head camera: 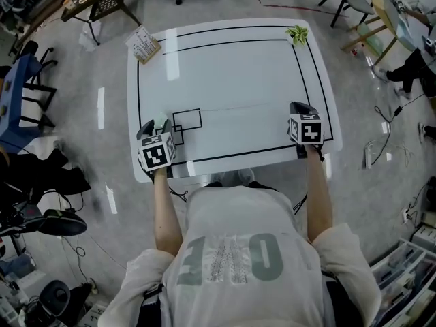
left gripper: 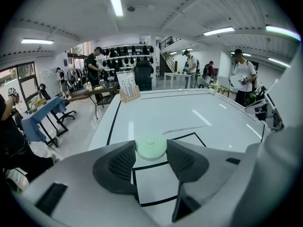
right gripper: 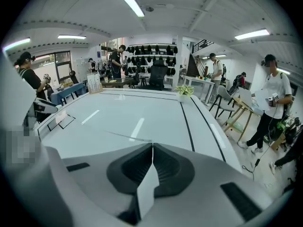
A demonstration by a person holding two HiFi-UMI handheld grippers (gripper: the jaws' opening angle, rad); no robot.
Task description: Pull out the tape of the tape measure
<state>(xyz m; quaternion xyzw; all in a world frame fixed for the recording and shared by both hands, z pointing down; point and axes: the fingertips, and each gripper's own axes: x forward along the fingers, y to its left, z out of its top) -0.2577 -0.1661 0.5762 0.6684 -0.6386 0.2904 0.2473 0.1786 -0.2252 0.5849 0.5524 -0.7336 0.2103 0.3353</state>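
Note:
A pale green round tape measure sits low over the white table, by the small black-outlined squares near its front left. My left gripper is shut on it, a pad pressing each side. A thin tape runs from the tape measure rightward across the table to my right gripper. In the right gripper view the jaws are shut together, with the tape leading into their tip. The left gripper view shows the tape stretching away to the right.
A card stand is at the table's far left corner and a small green plant at the far right. Black border lines ring the tabletop. Office chairs, desks and several people stand around the room beyond.

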